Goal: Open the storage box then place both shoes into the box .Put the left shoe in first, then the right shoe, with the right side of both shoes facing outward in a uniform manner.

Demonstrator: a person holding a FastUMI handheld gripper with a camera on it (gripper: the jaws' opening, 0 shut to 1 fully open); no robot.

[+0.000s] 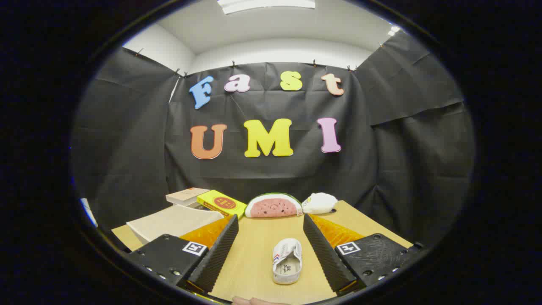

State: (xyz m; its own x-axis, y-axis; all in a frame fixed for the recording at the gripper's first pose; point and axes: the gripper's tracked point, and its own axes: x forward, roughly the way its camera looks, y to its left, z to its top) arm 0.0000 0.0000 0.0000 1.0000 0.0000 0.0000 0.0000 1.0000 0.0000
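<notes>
We see a pale flat box (175, 221) on the left part of the table, beyond the left finger; its lid looks closed and we cannot tell what is inside. Behind it lie a stack of books (186, 196) and a yellow box (222, 203). Farther along the back edge sit a watermelon-slice toy (273, 206) and, just beside it, a white plush object (319, 203).

The table (254, 245) is light wood, ringed by black cloth walls, with a white ceiling and a ceiling light (266, 4) above.

Our gripper (271, 248) hovers with its fingers spread wide apart, holding nothing. One white shoe (287, 261) lies flat on the table between them, closer to the right finger, touching neither. A fingertip (250, 300) of a person shows at the near table edge.
</notes>
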